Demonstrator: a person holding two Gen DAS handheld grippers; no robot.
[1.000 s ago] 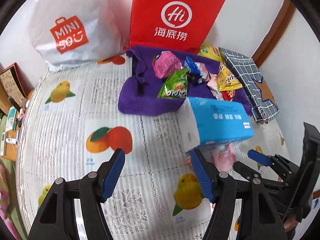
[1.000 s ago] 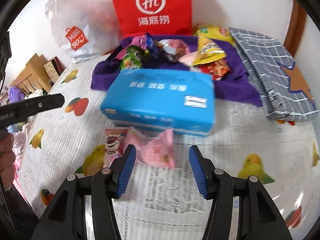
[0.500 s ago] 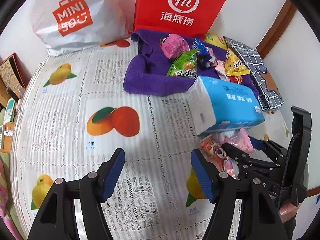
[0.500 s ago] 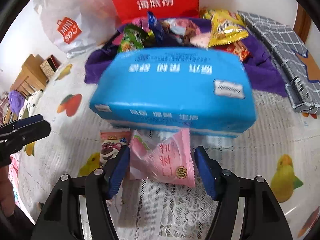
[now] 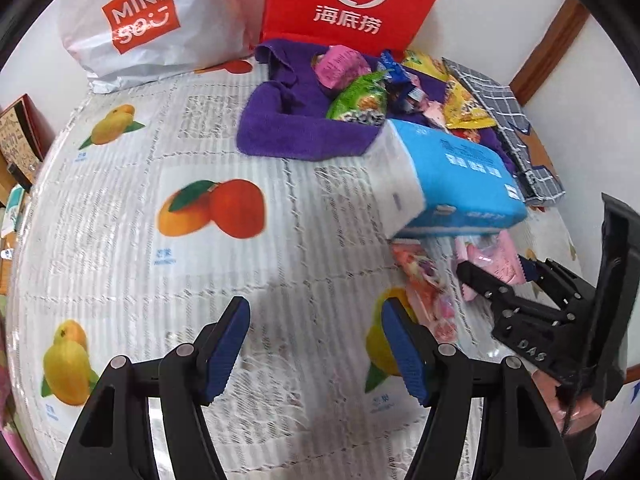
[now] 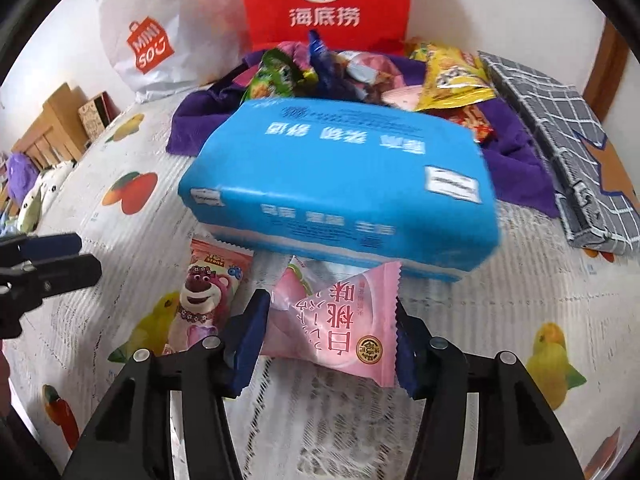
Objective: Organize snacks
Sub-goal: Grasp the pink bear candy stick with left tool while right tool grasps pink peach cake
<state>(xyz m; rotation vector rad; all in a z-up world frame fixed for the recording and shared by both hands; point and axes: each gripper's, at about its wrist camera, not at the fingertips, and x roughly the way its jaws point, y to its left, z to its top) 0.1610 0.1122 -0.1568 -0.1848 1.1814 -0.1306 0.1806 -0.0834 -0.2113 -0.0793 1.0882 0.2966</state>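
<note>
The left wrist view sits low over the cloth (image 5: 120, 240), facing the red bag (image 5: 352, 0), with the tissue pack (image 5: 452, 176) to its right. The right wrist view faces the same bag (image 6: 324, 0) from close behind the pack (image 6: 340, 184). Both share these.

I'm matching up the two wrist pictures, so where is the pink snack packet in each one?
Left wrist: pink packet at right, below the blue tissue pack.
Right wrist: pink packet at lower centre, between the right gripper's fingers.
Shared landmark: red bag.
</note>
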